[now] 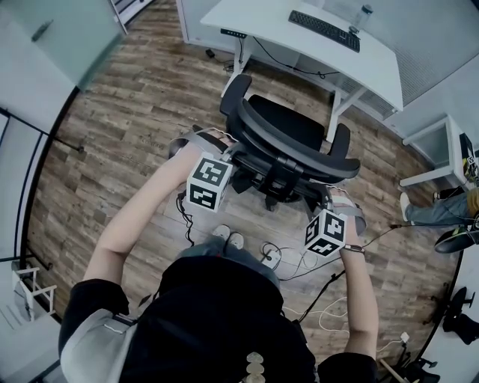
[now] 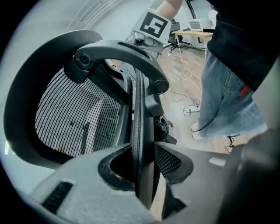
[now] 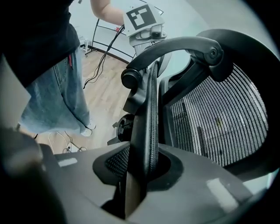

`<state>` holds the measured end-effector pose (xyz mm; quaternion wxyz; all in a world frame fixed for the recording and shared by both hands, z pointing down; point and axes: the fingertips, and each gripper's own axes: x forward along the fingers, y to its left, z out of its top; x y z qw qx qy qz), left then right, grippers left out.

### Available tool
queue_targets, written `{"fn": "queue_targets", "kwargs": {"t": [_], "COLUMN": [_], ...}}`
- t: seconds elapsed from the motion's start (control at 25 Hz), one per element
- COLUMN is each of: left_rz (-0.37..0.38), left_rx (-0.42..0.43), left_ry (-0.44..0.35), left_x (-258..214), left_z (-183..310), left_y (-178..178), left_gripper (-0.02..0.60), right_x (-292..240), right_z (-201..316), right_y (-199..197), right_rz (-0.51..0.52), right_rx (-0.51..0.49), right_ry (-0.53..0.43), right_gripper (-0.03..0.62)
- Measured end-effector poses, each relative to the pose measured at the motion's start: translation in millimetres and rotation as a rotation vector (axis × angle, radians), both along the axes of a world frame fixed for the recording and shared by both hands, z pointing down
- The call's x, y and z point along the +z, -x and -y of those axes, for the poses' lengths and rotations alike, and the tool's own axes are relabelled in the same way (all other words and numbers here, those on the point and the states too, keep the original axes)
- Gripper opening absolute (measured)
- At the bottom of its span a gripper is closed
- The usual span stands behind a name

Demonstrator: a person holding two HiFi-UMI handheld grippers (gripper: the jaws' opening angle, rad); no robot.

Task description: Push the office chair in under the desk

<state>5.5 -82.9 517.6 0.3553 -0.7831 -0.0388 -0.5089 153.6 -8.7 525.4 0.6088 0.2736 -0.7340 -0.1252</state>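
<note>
A black mesh office chair (image 1: 288, 142) stands on the wood floor just in front of the white desk (image 1: 329, 63), its seat facing the desk and its backrest toward me. My left gripper (image 1: 227, 149) is shut on the backrest's left rim (image 2: 141, 127), which runs between its pads. My right gripper (image 1: 334, 197) is shut on the backrest's right rim (image 3: 146, 127) in the same way. Each gripper view shows the curved headrest bar, the mesh back and the other gripper's marker cube across the chair.
A keyboard (image 1: 323, 30) and a bottle (image 1: 361, 15) lie on the desk. Cables and a power strip (image 1: 271, 258) trail on the floor by my feet. A white side table (image 1: 434, 149) and another person's leg (image 1: 434, 211) are at the right.
</note>
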Motion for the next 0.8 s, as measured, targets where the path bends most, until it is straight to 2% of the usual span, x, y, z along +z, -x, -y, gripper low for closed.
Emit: {"fn": "queue_targets", "kwargs": {"t": [0.68, 0.8], "left_rz": [-0.003, -0.001], "left_rx": [-0.021, -0.029], "left_ry": [-0.015, -0.009], "left_x": [10.4, 7.7], "left_z": [56.3, 81.9], "left_y": [-19.4, -25.9], "left_gripper": [0.14, 0.141], "right_x": [10.3, 6.8], "right_z": [58.5, 83.7], "right_y": [-20.7, -28.0], "right_rz": [0.003, 0.004], "right_rx": [0.004, -0.003], "right_ry": [-0.036, -0.027], "right_gripper": [0.098, 0.098]}}
